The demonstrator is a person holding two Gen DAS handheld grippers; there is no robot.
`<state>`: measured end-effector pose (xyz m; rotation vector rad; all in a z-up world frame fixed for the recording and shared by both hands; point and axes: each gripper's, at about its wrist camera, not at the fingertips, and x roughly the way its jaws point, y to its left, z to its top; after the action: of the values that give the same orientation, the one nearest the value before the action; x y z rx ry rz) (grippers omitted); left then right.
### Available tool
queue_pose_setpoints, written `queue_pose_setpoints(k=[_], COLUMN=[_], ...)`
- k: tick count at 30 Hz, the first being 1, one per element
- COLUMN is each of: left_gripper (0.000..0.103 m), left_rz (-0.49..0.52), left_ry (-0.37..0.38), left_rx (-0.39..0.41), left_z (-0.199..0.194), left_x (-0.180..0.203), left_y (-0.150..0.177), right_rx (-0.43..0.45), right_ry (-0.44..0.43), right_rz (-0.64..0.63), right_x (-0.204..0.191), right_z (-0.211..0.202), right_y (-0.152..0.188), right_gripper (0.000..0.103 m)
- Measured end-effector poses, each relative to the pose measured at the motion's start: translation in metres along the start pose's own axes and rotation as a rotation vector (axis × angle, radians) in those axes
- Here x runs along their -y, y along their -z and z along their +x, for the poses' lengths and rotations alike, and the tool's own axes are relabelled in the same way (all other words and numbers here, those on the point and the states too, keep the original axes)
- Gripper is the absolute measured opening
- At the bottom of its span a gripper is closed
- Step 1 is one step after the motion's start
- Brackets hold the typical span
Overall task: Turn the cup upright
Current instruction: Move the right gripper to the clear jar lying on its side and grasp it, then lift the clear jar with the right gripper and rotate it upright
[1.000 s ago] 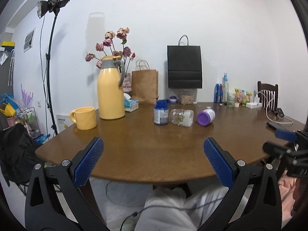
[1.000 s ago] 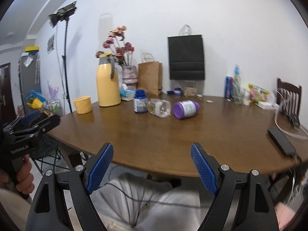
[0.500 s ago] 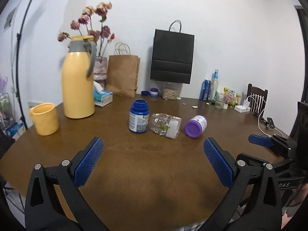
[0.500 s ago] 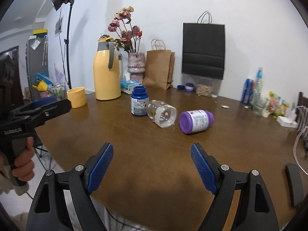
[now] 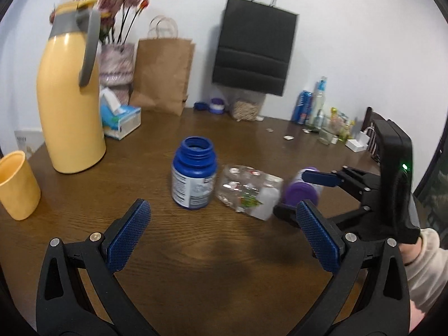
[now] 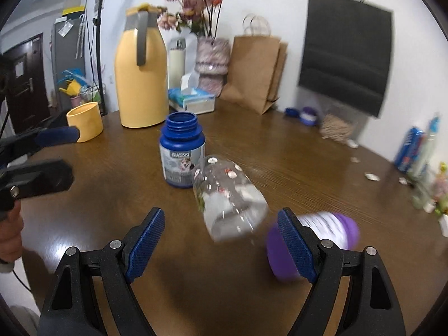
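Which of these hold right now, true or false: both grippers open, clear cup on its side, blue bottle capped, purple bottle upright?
1. Both the left gripper and the right gripper are open and hold nothing. True.
2. The clear cup lies on its side on the table. True.
3. The blue bottle has its cap on. False: its mouth is open, and it stands upright.
4. The purple bottle stands upright. False: it lies on its side, right of the cup.
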<state>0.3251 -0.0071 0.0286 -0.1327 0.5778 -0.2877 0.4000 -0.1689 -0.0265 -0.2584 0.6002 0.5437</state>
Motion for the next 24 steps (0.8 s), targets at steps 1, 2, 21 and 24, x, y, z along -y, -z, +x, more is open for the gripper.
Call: queue_pose_setpoints(k=[1, 2, 21, 24], left_gripper=[0.103, 0.103, 0.103, 0.103], left_rz=[-0.009, -0.011, 0.003, -0.006], left_ry=[-0.004, -0.006, -0.001, 0.027], left_rx=[-0.019, -0.034, -0.106, -0.112], left_z=[0.005, 0.011, 0.037, 0.037], left_x=[-0.004, -0.006, 0.0, 0.006], left_y=[-0.002, -0.004, -0.001, 0.001], right_rx=[-0.012, -0.03, -0.154, -0.151], right_ry=[-0.007, -0.014, -0.054, -0.135], right_rz=[-0.007, -0.016, -0.125, -0.146], right_x=[0.001, 0.002, -0.01, -0.026], right_z=[0.009, 0.017, 0.039, 0.02], right_y=[-0.005, -0.01, 0.007, 0.023], right_gripper=[0.087, 0.087, 0.072, 0.072])
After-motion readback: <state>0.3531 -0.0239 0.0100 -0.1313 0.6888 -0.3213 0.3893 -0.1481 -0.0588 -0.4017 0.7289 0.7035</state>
